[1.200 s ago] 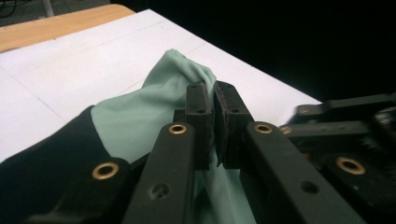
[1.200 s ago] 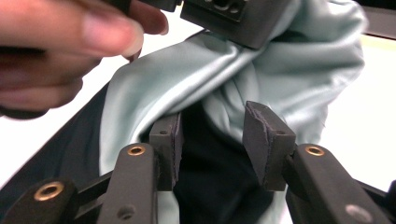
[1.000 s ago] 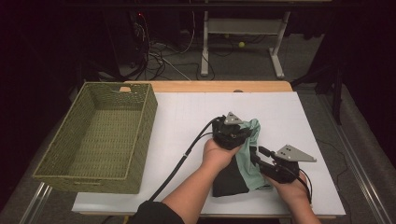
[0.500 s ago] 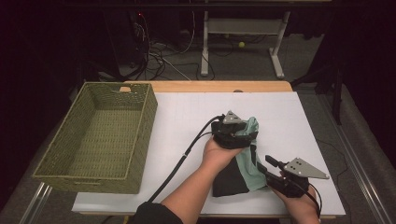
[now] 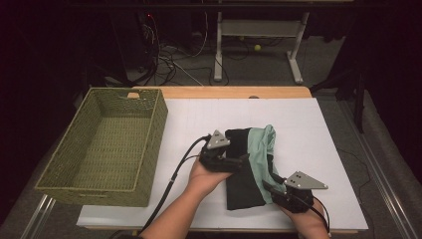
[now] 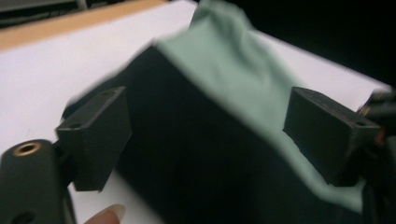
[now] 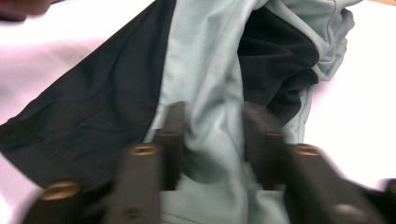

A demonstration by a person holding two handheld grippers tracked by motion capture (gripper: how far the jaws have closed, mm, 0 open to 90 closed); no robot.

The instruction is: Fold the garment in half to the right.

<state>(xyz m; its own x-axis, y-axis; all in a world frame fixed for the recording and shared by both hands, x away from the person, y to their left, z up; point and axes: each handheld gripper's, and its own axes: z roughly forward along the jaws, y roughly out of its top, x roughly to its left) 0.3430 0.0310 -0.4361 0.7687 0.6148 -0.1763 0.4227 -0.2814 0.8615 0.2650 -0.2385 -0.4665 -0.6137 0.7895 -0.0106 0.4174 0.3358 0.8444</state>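
My left tongs (image 5: 242, 160) have just been opening; jaws now stand wide, straddling the black part of the garment (image 5: 249, 164) with clear gaps to both pads, so nothing gripped there. In the left gripper view the cloth sits between the jaws, black in the middle, mint green toward the far pad (image 6: 327, 133), neither pad pressing. My right tongs (image 5: 271, 187) have just been closing and sit narrow on a fold of the mint-green fabric; in the right gripper view the fold runs straight up between the two jaws and bunches against them, so I read it as pinched. The garment lies on the white table (image 5: 318, 129), centre-right, black portion toward the near edge, green bunched at the far end. Open room: bare white surface to the far side and to the right of the cloth, and a strip between the cloth and the basket (image 5: 149, 144). The woven green basket sits at the left edge of the table, well apart from both tongs. My right hand (image 5: 308, 221) is close to the table's near edge. The left cable (image 5: 174, 177) trails back across the table toward me.
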